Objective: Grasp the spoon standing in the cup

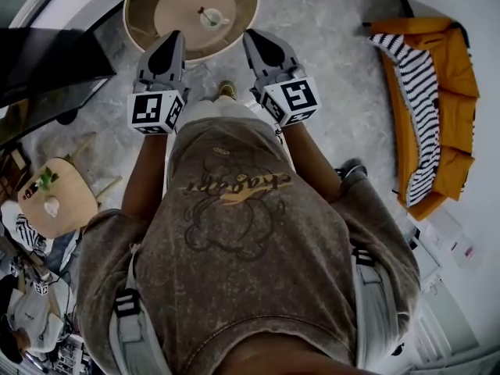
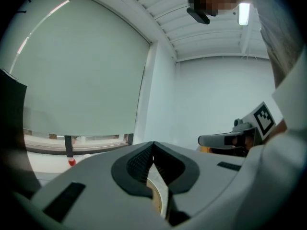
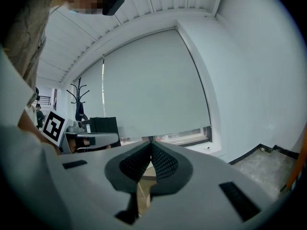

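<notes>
- Left gripper (image 1: 173, 39): jaws pressed together, empty.
- Right gripper (image 1: 251, 37): jaws together, empty.
- Cup (image 1: 214, 20) with spoon (image 1: 204, 11) stands ahead, between both jaw tips, untouched.

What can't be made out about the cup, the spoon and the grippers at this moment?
- Small white cup and its spoon, head view: too small to tell the spoon's lean.
- Both gripper views: cup hidden behind the bodies of the grey left gripper and right gripper.
- Round beige table, head view: far rim cut off by the top edge.
</notes>
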{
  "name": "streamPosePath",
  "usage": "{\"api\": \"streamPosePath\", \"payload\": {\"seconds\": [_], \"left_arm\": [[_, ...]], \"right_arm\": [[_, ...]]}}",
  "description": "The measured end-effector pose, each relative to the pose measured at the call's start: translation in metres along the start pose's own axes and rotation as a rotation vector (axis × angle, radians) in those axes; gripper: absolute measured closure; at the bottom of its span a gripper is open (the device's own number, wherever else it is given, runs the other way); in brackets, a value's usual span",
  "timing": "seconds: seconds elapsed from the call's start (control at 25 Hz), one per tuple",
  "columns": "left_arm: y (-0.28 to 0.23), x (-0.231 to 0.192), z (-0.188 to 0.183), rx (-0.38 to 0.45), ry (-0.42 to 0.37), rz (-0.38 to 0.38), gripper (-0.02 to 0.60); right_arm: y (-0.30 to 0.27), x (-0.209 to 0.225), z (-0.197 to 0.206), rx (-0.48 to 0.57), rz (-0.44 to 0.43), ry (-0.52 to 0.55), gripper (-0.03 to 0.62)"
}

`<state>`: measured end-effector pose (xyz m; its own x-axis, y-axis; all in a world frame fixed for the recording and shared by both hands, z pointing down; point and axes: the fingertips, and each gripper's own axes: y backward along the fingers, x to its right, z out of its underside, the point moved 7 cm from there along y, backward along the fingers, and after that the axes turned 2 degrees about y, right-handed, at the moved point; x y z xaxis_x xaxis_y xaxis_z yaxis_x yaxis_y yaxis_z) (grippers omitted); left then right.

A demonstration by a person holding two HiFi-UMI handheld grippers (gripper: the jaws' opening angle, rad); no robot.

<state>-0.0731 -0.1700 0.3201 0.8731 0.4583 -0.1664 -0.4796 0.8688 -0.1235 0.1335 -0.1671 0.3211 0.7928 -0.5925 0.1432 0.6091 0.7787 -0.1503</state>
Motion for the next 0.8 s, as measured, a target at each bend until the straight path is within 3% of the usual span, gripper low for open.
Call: {"api": "streamPosePath", "payload": {"seconds": [0.56, 0.8], "left_arm": [[-0.04, -0.035, 0.001, -0.01, -0.001, 0.021, 0.565], [-0.057, -0.052, 0.026, -0.031, 0.015, 0.026, 0.565]], "right_arm": [[-0.065, 0.013, 0.002, 0.032, -0.036, -0.015, 0.577], [-0.097, 0.022, 0.018, 0.025, -0.049, 0.0, 0.577]]}}
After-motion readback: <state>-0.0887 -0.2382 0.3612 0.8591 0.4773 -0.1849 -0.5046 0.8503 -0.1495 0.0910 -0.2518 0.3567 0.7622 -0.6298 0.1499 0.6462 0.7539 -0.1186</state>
